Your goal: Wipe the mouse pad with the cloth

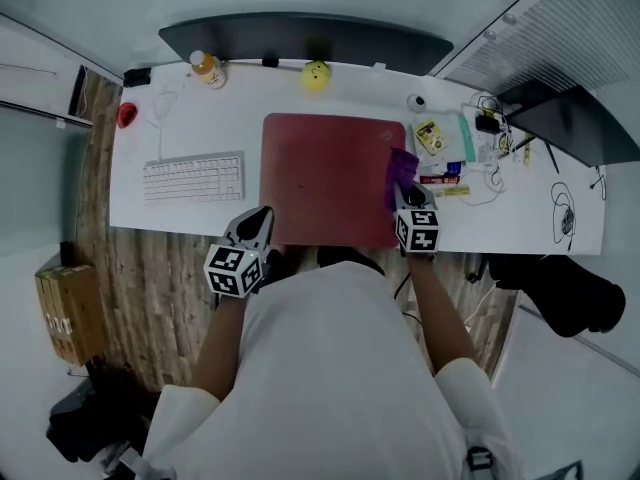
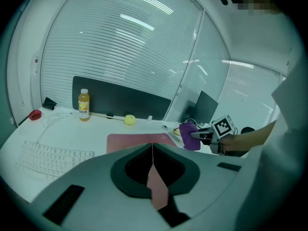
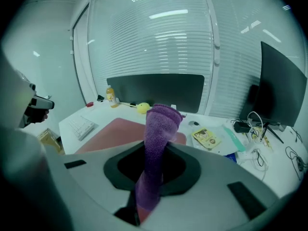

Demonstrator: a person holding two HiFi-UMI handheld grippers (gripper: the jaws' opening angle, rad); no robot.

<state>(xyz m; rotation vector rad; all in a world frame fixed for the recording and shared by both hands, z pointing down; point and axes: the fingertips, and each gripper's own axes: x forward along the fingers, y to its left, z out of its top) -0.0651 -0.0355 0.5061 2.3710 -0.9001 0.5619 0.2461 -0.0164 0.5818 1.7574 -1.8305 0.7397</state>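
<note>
A dark red mouse pad (image 1: pixel 330 173) lies in the middle of the white desk (image 1: pixel 200 133). My right gripper (image 1: pixel 408 196) is shut on a purple cloth (image 1: pixel 401 173), which hangs over the pad's right edge. In the right gripper view the purple cloth (image 3: pixel 158 143) stands up between the jaws, with the mouse pad (image 3: pixel 118 131) beyond. My left gripper (image 1: pixel 258 220) hovers at the pad's front left corner, shut and holding nothing. The left gripper view shows the mouse pad (image 2: pixel 137 141) ahead and the purple cloth (image 2: pixel 189 136) at the right.
A white keyboard (image 1: pixel 193 178) lies left of the pad. At the back stand a drink bottle (image 1: pixel 207 68), a yellow ball (image 1: pixel 316 75) and a dark screen (image 1: pixel 300 38). Cables, a snack packet (image 1: pixel 430 136) and small items crowd the desk's right side. A cardboard box (image 1: pixel 60 308) sits on the floor.
</note>
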